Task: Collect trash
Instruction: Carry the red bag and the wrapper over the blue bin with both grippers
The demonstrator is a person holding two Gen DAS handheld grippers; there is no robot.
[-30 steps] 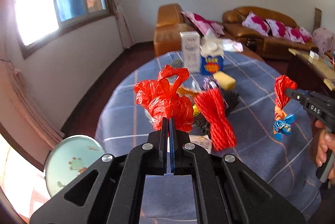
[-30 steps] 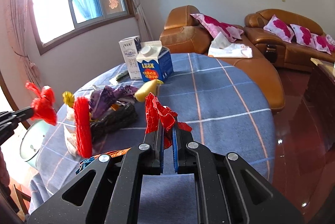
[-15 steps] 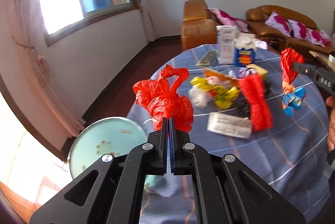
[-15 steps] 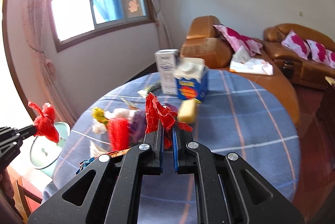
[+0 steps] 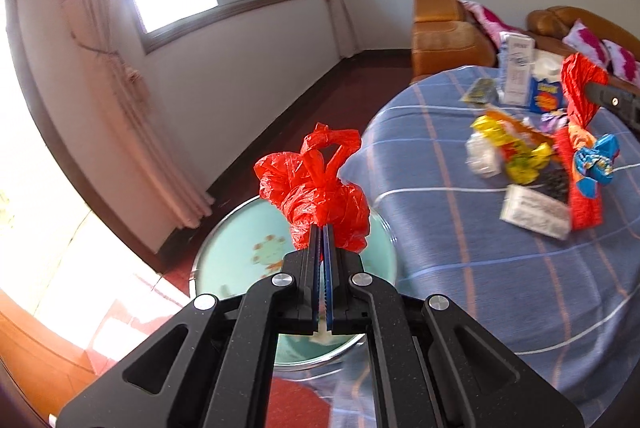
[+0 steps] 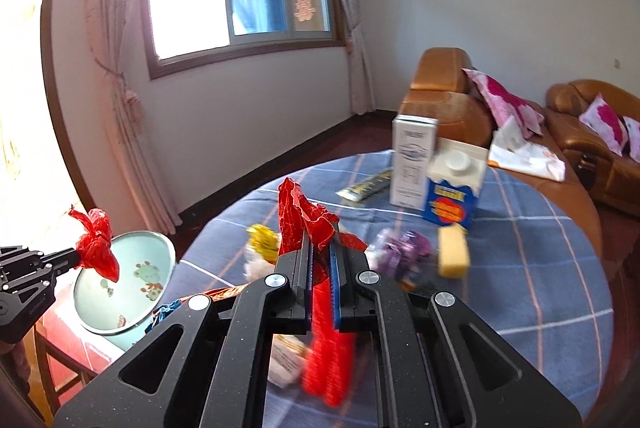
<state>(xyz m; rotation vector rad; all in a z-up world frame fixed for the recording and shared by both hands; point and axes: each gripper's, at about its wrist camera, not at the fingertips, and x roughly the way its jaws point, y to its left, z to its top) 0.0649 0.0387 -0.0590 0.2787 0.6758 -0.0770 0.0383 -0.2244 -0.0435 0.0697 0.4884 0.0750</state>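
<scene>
Both jaws clamped: left on red bag [image 5: 316, 187] over basin [image 5: 240, 252], right on red wrapper [image 6: 304, 220]; cartons [image 6: 436, 171] beyond.

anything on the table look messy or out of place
Yes: crumpled wrappers lie scattered on the blue checked tablecloth near two upright cartons. A yellow sponge sits among them, odd beside litter.

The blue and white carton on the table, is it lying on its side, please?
No, the blue and white carton stands upright on the table, its white cap on top, beside the taller white carton.
</scene>
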